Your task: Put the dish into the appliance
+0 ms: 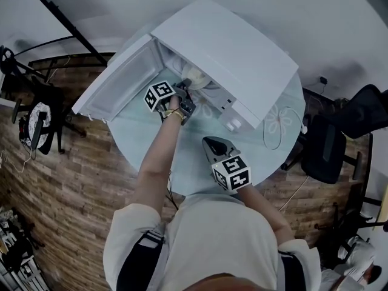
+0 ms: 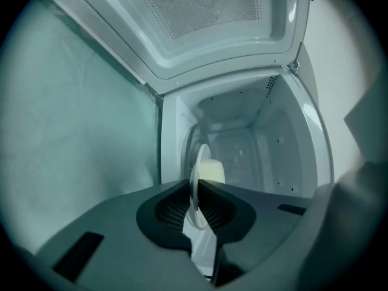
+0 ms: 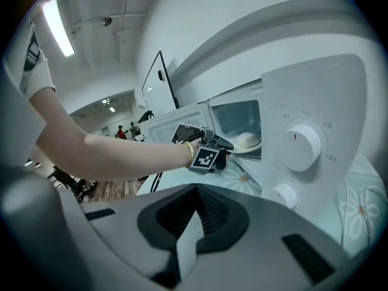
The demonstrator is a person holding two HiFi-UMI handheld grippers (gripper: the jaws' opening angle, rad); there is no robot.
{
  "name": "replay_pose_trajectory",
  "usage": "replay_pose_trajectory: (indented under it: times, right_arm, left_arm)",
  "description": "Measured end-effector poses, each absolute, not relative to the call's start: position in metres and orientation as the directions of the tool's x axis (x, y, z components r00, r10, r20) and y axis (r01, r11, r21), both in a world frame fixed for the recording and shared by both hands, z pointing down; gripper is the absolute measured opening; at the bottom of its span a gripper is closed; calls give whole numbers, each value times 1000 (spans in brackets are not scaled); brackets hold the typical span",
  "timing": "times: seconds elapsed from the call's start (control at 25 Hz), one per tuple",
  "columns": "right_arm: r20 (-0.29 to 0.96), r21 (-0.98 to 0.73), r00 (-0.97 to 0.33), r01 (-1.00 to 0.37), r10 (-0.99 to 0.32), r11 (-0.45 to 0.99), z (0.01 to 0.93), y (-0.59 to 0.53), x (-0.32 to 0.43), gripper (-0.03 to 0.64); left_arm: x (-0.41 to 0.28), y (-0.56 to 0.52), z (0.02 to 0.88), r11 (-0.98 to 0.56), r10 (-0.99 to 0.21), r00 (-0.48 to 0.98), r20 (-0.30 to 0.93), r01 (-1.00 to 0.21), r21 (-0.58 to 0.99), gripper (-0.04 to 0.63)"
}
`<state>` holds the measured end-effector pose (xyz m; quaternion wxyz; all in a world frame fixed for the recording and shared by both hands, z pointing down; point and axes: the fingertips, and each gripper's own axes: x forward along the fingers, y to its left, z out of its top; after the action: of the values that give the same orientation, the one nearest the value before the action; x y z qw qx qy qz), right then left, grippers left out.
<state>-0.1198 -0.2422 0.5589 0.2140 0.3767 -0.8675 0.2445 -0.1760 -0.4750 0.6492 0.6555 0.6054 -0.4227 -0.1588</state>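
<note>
1. The hinged white door [image 1: 118,80] of the boxy white microwave oven [image 1: 230,50] stands swung wide open to the left. It hangs over the round table with a pale teal flowered cloth [image 1: 148,147].
2. The left gripper [image 2: 195,191] reaches to the mouth of the oven cavity. Its jaws pinch the rim of the round white plate [image 2: 197,162], which shows edge-on in the left gripper view.
3. The plate carries a pale rounded bun [image 3: 247,140] and lies partly inside the cavity, just past its opening. Whether it rests on the cavity floor cannot be told.
4. The right gripper [image 3: 194,190] is held back close to the person's body, above the near edge of the table and well apart from the oven. Its jaws are pressed together with nothing between them.
5. Two round white knobs [image 3: 301,147] sit one above the other on the oven's front panel, to the right of the cavity.
</note>
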Motion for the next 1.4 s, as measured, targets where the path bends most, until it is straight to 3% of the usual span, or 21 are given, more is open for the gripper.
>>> replay_pose_trajectory:
  times: [0.52, 0.72, 1.28, 1.4]
  right_arm:
    - [554, -268, -632, -751, -541, 603, 560, -238, -119, 5]
    - [550, -268, -639, -745, -538, 611, 558, -234, -119, 5]
    - [499, -271, -667, -727, -554, 631, 545, -232, -106, 5]
    - [484, -269, -679, -716, -552, 645, 538, -230, -103, 5]
  left_arm:
    - [-180, -483, 644, 207, -734, 574, 362, -319, 925, 54]
    - [-181, -475, 640, 186, -731, 582, 356, -331, 925, 140]
    - [-183, -401, 602, 82, -752, 569, 332, -419, 904, 141]
    - [-180, -376, 592, 65, -758, 561, 334, -444, 894, 115]
